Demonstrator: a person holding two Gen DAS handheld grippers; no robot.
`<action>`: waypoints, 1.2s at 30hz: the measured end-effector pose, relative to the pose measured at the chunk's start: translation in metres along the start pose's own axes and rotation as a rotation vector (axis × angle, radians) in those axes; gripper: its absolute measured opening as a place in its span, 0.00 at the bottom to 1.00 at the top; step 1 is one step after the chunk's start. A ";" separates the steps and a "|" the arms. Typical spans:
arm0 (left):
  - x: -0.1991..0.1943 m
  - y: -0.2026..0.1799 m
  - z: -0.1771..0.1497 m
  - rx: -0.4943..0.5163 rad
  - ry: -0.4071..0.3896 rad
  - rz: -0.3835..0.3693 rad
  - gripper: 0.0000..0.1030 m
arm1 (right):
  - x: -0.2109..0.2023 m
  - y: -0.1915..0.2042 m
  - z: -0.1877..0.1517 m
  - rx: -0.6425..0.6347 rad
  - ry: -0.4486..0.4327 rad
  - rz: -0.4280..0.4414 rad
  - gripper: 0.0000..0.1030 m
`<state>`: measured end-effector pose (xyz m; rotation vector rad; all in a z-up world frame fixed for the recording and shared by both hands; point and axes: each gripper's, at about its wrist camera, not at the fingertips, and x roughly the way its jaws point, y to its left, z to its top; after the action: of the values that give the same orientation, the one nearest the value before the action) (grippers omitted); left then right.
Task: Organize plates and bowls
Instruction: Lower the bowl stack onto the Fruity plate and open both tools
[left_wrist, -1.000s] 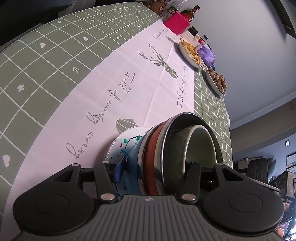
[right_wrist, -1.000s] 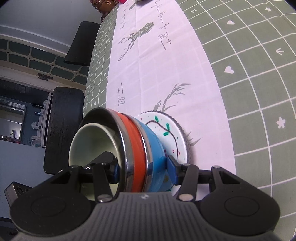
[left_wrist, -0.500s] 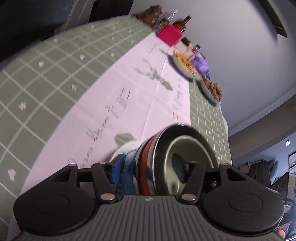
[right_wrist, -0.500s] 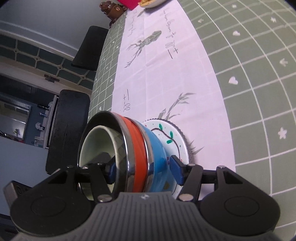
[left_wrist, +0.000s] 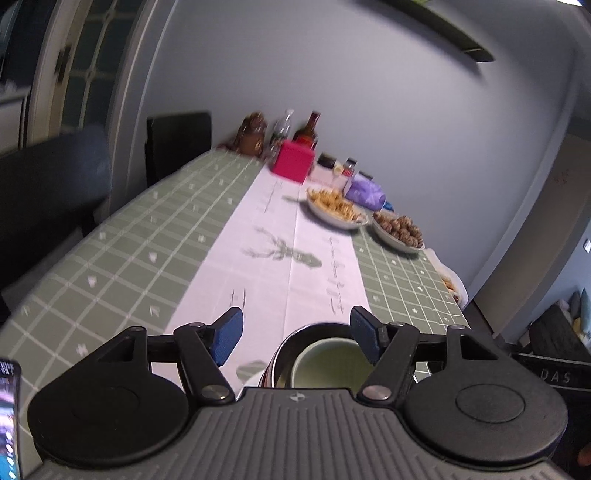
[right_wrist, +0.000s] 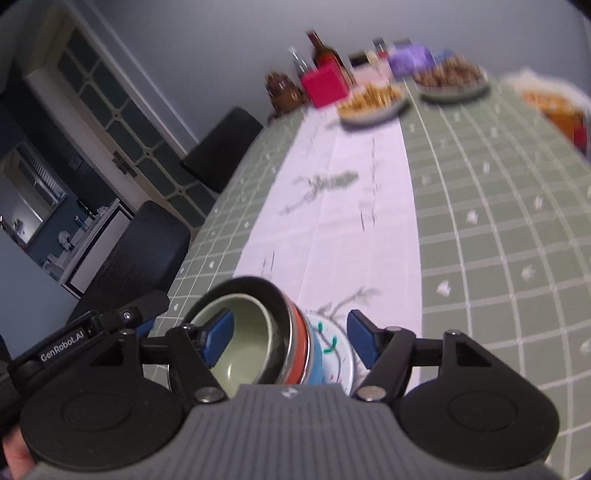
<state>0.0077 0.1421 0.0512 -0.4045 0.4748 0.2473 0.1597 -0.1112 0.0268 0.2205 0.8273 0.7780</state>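
A nested stack stands on the white runner: a pale green bowl (right_wrist: 242, 347) inside a steel bowl (right_wrist: 275, 299), then an orange bowl (right_wrist: 300, 338) and a blue bowl (right_wrist: 314, 356), on a white patterned plate (right_wrist: 338, 350). My right gripper (right_wrist: 291, 341) hovers just above it. Its jaws are opening and the blue pads (right_wrist: 364, 341) stand clear of the stack. My left gripper (left_wrist: 297, 338) also hangs over the stack (left_wrist: 321, 360), jaws opening, nothing pressed between the pads. One of its black fingers (right_wrist: 144, 304) shows in the right wrist view.
The green checked tablecloth (left_wrist: 147, 236) stretches ahead. At the far end stand two snack dishes (left_wrist: 338, 208) (left_wrist: 399, 230), a pink box (left_wrist: 293, 164), bottles (left_wrist: 308, 133) and a purple bag (left_wrist: 364, 192). Dark chairs (right_wrist: 147, 243) line the left side.
Both grippers let go of the bowl stack, opened wider, rose and rolled level. The stack stays on its plate, now low in both views.
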 end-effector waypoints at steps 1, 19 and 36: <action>-0.004 -0.004 0.000 0.021 -0.016 -0.004 0.76 | -0.007 0.003 0.000 -0.030 -0.033 -0.013 0.67; -0.057 -0.055 -0.047 0.309 -0.143 -0.010 0.76 | -0.073 0.001 -0.054 -0.217 -0.299 -0.243 0.68; -0.045 -0.066 -0.134 0.375 -0.091 -0.021 0.74 | -0.093 -0.018 -0.154 -0.223 -0.337 -0.414 0.68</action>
<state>-0.0619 0.0194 -0.0146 -0.0320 0.4160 0.1506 0.0171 -0.2063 -0.0313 -0.0222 0.4395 0.4212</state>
